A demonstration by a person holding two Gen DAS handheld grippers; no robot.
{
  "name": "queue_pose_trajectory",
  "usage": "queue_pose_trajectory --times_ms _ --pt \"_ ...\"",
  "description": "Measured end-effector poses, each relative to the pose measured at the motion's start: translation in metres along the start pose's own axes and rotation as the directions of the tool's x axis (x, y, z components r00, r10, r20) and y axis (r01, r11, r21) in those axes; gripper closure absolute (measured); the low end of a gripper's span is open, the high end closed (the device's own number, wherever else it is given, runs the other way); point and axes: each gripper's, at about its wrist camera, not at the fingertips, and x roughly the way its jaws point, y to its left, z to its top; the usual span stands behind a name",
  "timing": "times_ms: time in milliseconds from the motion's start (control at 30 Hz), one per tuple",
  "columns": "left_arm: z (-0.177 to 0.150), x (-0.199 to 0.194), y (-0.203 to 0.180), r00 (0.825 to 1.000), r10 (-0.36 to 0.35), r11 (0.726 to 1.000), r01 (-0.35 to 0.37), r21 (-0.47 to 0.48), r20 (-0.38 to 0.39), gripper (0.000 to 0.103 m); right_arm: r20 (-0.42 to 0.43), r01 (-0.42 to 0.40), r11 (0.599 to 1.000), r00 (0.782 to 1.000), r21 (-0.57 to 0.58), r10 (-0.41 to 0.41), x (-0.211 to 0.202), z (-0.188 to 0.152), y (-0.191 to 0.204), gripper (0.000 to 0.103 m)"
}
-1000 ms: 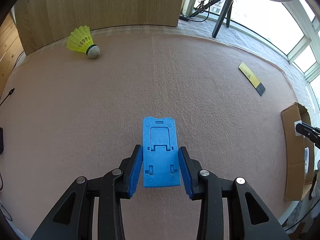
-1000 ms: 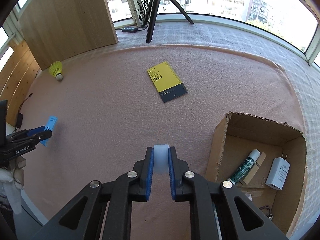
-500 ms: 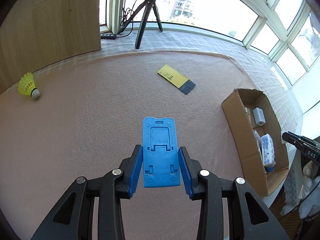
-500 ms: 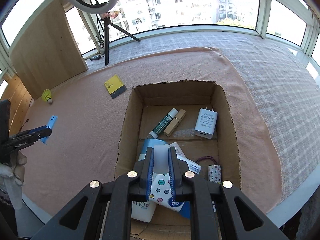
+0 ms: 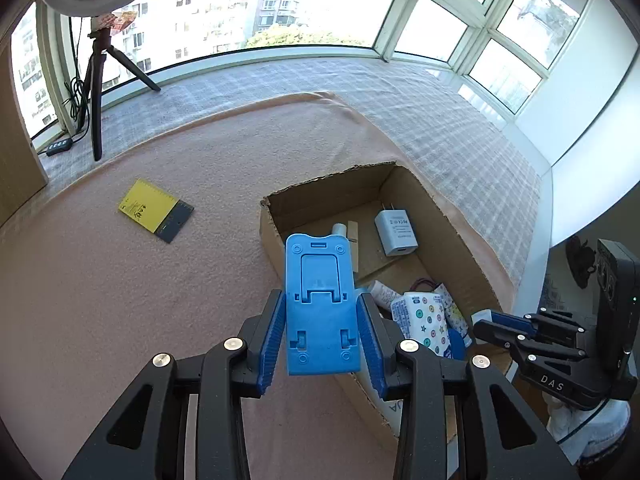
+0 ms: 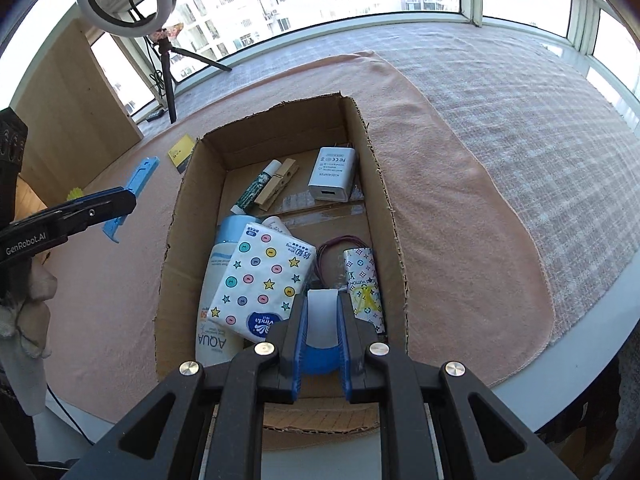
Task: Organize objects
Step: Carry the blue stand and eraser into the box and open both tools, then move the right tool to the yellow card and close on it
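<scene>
Right wrist view shows our right gripper [image 6: 323, 322] hanging over the cardboard box [image 6: 372, 152], jaws nearly closed on a small white piece [image 6: 321, 312], ready for dropping. Our left gripper [image 5: 321, 334] clamps the blue phone stand [image 5: 320, 304] by its sides, jaws partly open, just beside the box's near wall. Free floor remains between the charger [image 6: 334, 174] and the tissue pack [image 6: 264, 280]; the yellow card [image 5: 154, 210] lies on the pink blanket [image 5: 120, 300].

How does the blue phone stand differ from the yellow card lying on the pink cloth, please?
The blue phone stand is clamped in the left tool and held in the air; the yellow card lies flat and untouched on the pink cloth. The stand is moulded plastic with slots; the card is thin, printed, with a dark end. Both are outside the cardboard box.
</scene>
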Motion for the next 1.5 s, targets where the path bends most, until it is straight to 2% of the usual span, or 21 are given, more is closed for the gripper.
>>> queue_pose_trajectory --times_ms 200,433,867,933,967,1000,1033,1067,1100,1367,1500 --pt "0.023 0.048 -0.033 0.998 -0.012 0.999 0.015 0.039 -0.055 0.064 -0.01 -0.015 1.0 1.0 0.005 0.015 0.007 -0.003 -0.003 0.09" --pt "0.034 0.087 -0.052 0.994 -0.003 0.998 0.009 0.063 -0.106 0.064 -0.016 -0.023 1.0 1.0 -0.012 0.023 0.012 0.0 -0.002 0.09" --pt "0.038 0.111 -0.052 0.99 0.011 0.998 -0.002 0.067 -0.141 0.064 -0.04 -0.025 1.0 0.999 -0.012 0.024 0.023 0.003 -0.004 0.089" --pt "0.039 0.112 -0.052 0.99 0.0 0.998 0.009 0.061 -0.141 0.063 -0.036 -0.02 1.0 0.999 -0.015 0.019 0.023 0.004 -0.003 0.085" --pt "0.039 0.111 -0.052 0.99 -0.004 0.999 0.011 0.053 -0.141 0.058 -0.03 -0.019 1.0 0.999 -0.018 0.019 0.022 0.004 -0.002 0.08" --pt "0.04 0.11 -0.05 0.99 -0.013 0.999 0.019 0.044 -0.144 0.048 -0.03 -0.024 1.0 0.999 -0.019 0.023 0.021 0.004 -0.002 0.07" --pt "0.041 0.108 -0.049 0.99 -0.022 0.999 0.027 0.037 -0.137 0.044 -0.026 -0.025 0.999 0.999 -0.02 0.024 0.019 0.004 -0.002 0.065" --pt "0.042 0.104 -0.049 0.992 -0.021 0.999 0.026 0.039 -0.125 0.043 -0.017 -0.023 0.999 1.0 -0.022 0.022 0.017 0.004 -0.001 0.057" --pt "0.042 0.1 -0.049 0.993 -0.013 0.999 0.019 0.045 -0.116 0.043 -0.008 -0.016 1.0 1.0 -0.025 0.016 0.015 0.005 -0.001 0.055" --pt "0.038 0.057 -0.024 0.999 0.006 1.0 -0.005 0.022 -0.047 0.043 0.008 -0.028 0.999 1.0 -0.026 0.029 0.006 0.009 0.003 0.055" --pt "0.026 0.026 -0.001 0.999 0.034 0.999 -0.034 -0.009 -0.006 0.042 0.015 -0.042 0.998 0.999 -0.043 0.043 0.003 0.013 0.014 0.05"
